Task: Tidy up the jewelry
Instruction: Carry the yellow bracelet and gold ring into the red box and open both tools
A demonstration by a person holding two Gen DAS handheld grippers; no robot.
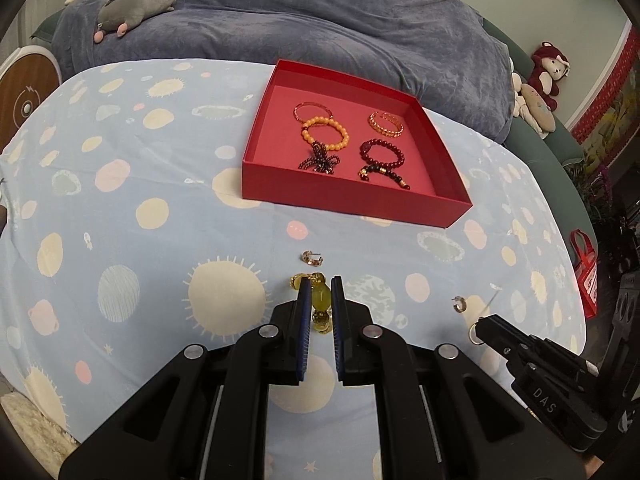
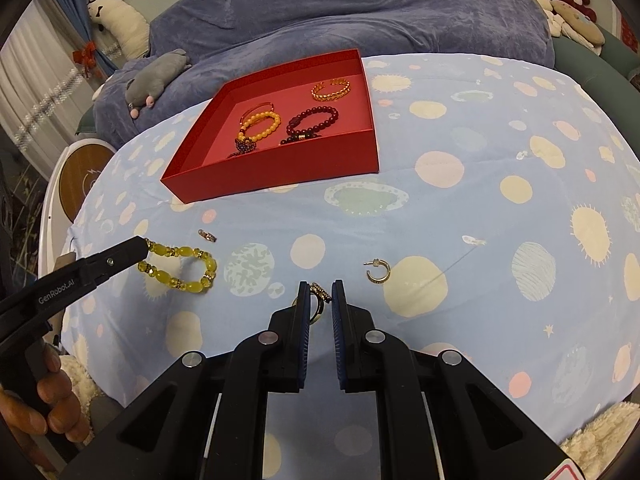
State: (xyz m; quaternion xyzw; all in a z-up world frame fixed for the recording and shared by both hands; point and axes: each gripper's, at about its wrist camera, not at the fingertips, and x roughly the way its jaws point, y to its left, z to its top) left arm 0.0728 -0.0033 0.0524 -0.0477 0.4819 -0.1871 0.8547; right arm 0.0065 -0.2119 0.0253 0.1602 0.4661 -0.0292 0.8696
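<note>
Above the planet-print blue cloth, we pinch the yellow glass-bead bracelet in our left gripper and a gold hoop earring in our right gripper, and either thin hold could slip before reaching the red cardboard tray.

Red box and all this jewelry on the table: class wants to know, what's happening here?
A person is sorting jewelry with two handheld claws. The left claw grips a yellow bead bracelet; the right claw grips a gold hoop earring. Four bracelets already lie in the red box; two small earrings remain on the tablecloth.
</note>
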